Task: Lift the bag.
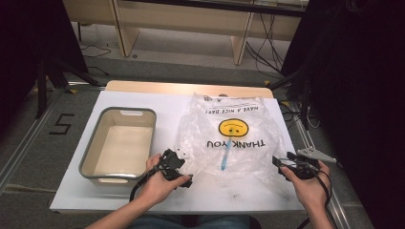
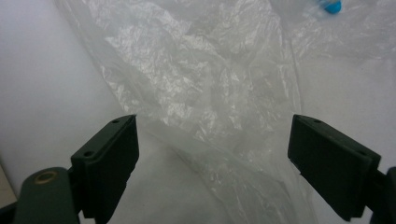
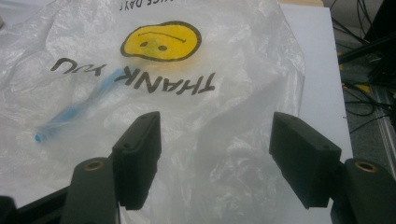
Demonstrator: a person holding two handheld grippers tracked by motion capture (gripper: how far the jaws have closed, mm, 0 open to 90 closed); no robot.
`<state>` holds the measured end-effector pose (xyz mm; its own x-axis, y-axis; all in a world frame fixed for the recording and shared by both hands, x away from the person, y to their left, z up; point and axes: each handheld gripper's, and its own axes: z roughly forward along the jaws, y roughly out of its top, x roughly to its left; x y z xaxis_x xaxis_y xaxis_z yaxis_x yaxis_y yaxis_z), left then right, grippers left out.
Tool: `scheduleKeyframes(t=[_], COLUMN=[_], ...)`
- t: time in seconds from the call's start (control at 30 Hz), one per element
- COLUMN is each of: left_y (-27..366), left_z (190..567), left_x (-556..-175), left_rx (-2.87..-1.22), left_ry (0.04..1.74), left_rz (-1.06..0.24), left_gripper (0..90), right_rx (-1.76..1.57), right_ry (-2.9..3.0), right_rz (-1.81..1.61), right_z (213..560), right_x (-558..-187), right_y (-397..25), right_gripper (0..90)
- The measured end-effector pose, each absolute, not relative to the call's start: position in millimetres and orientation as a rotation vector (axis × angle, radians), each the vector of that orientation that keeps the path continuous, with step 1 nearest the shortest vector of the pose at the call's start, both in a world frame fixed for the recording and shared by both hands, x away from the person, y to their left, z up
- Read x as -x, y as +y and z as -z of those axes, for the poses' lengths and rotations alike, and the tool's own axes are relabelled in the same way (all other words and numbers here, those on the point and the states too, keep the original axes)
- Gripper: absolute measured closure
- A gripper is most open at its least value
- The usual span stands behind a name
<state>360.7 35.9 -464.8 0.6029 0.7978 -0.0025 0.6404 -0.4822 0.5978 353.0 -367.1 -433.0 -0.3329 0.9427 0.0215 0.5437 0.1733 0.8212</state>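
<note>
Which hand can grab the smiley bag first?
Probably the left. The left gripper is open at the bag's crinkled edge, plastic between its jaws. The right gripper, also open, sits beside the other edge.

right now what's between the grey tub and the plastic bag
Bare white tabletop separates the grey tub from the plastic bag in the high view; nearer the person, the left claw sits in that gap.

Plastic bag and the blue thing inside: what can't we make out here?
- Blue item in the plastic bag: crinkled film blurs it in the high and right gripper views; type unclear.
- Left gripper view: top edge cuts off its blue tip.
- Bag opening: not discernible among the folds.
- Bin near wall: the person's left hand covers part.
</note>
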Motion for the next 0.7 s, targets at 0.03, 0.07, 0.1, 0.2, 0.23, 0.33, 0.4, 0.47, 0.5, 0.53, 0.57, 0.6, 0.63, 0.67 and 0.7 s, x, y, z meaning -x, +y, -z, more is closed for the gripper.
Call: scheduleKeyframes(t=[0.03,0.07,0.1,0.2,0.23,0.33,0.4,0.47,0.5,0.53,0.57,0.6,0.63,0.67,0.7], left_y=[36,36,36,35,34,32,31,31,31,31,31,31,31,30,30], left_z=[465,466,466,469,470,472,475,476,475,475,475,475,475,474,474], left_x=[-361,-361,-360,-360,-359,-358,-357,-357,-357,-358,-358,-358,-358,-358,-358], left_rx=[-2.281,-2.287,-2.297,-2.331,-2.346,-2.378,-2.398,-2.402,-2.405,-2.407,-2.41,-2.41,-2.414,-2.416,-2.418], left_ry=[1.138,1.144,1.15,1.169,1.172,1.178,1.182,1.191,1.193,1.196,1.198,1.201,1.202,1.204,1.205], left_rz=[-0.371,-0.37,-0.365,-0.345,-0.337,-0.313,-0.286,-0.264,-0.259,-0.254,-0.253,-0.251,-0.253,-0.251,-0.245], left_gripper=[16.0,16.0,16.0,16.2,16.5,18.6,20.9,22.7,23.0,24.0,24.5,24.6,24.8,25.4,26.5], right_rx=[-1.396,-1.397,-1.397,-1.392,-1.393,-1.397,-1.396,-1.396,-1.394,-1.395,-1.396,-1.392,-1.39,-1.397,-1.395], right_ry=[1.953,1.954,1.956,1.973,1.979,1.988,1.99,1.985,1.981,1.979,1.977,1.974,1.974,1.973,1.974], right_rz=[-1.039,-1.04,-1.04,-1.036,-1.036,-1.038,-1.04,-1.048,-1.051,-1.053,-1.053,-1.057,-1.058,-1.058,-1.056], right_z=[433,433,434,435,436,437,436,435,434,434,433,432,431,430,429], right_x=[-353,-353,-353,-354,-354,-355,-355,-355,-355,-354,-354,-354,-353,-352,-352], right_y=[-368,-368,-367,-366,-366,-366,-367,-367,-368,-368,-369,-369,-369,-369,-370], right_gripper=[35.1,35.0,35.0,34.8,34.7,34.4,34.3,34.3,34.3,34.3,34.3,34.3,34.3,34.3,34.3])
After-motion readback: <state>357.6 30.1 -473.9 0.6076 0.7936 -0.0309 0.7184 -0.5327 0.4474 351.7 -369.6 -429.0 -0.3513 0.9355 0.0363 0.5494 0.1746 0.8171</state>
